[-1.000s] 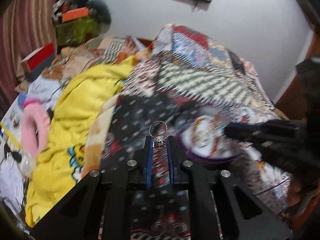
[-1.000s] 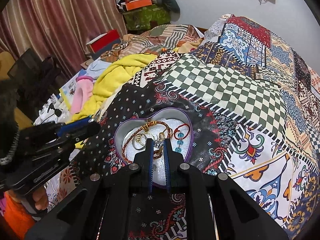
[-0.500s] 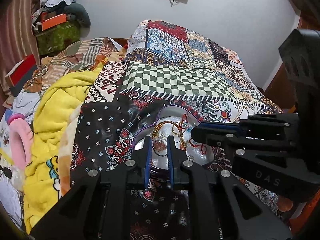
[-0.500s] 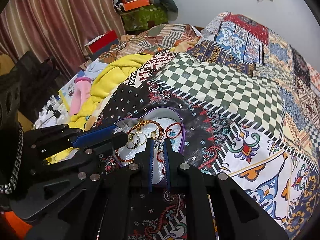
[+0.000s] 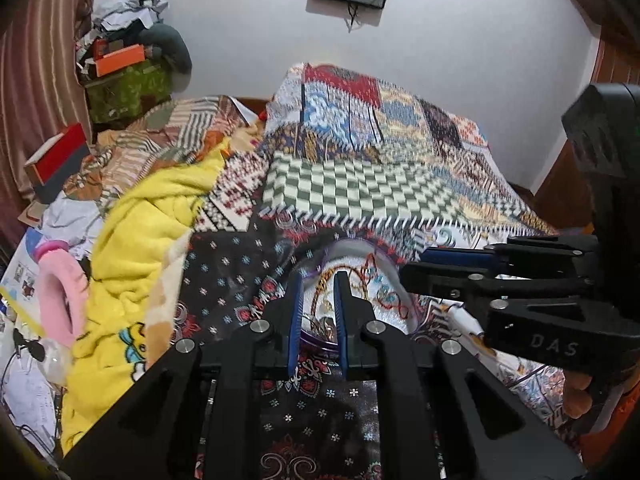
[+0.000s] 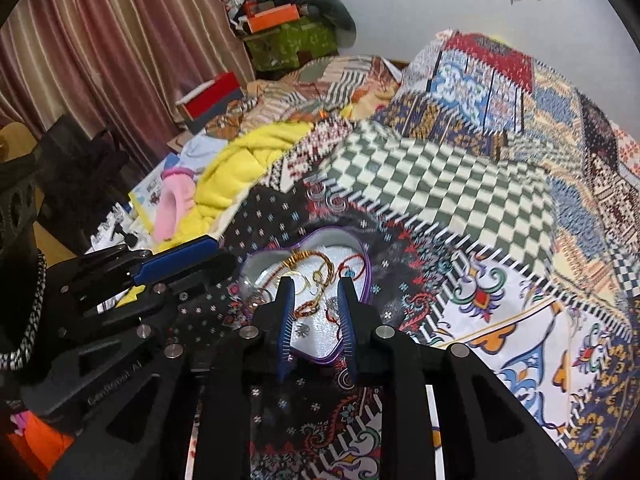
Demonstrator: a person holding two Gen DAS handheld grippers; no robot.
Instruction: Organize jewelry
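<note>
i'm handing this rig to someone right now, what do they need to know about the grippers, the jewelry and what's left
Left gripper: open, nothing between its fingers, poised over the near edge of the heart-shaped tin.
Right gripper: open, empty, right above the tin.
Jewelry: bangles, rings and beaded pieces lie in a loose heap inside the tin, which sits on the patterned bedspread.
Done: the pieces in view are gathered in the tin; none shows on the bedspread around it.
Left: probably untangle or arrange the heap. No lid is in view.
</note>
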